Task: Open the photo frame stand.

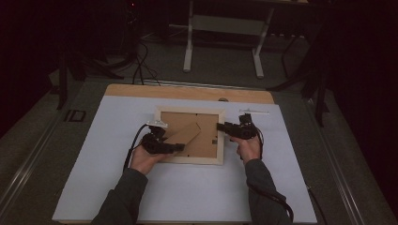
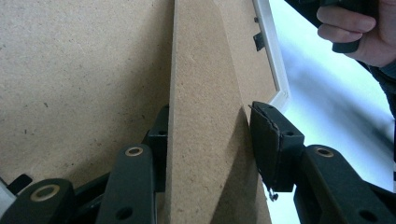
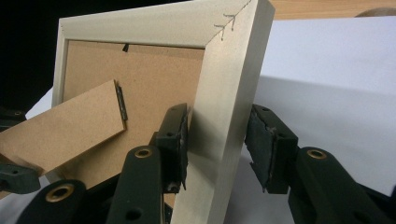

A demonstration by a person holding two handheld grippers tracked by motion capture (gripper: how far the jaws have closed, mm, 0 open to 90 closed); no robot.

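Observation:
A pale wooden picture frame (image 1: 187,110) lies face down on the white sheet, its brown backing board (image 3: 154,84) facing up. Its hinged fibreboard stand (image 1: 185,135) is swung up off the backing. My left gripper (image 1: 180,148) is shut on the stand's free end; in the left gripper view the stand (image 2: 205,116) sits between both pads of that gripper (image 2: 208,135). My right gripper (image 1: 219,126) straddles the frame's right rail (image 3: 224,93), with the jaws of the gripper (image 3: 217,140) closed on either side of it. The stand (image 3: 70,130) slants across the backing.
The white sheet (image 1: 187,192) covers a wooden table whose far edge (image 1: 187,92) shows bare. A thin white strip (image 1: 253,111) lies just beyond the frame's right corner. Behind stand another table's legs (image 1: 188,42) and floor cables (image 1: 141,65).

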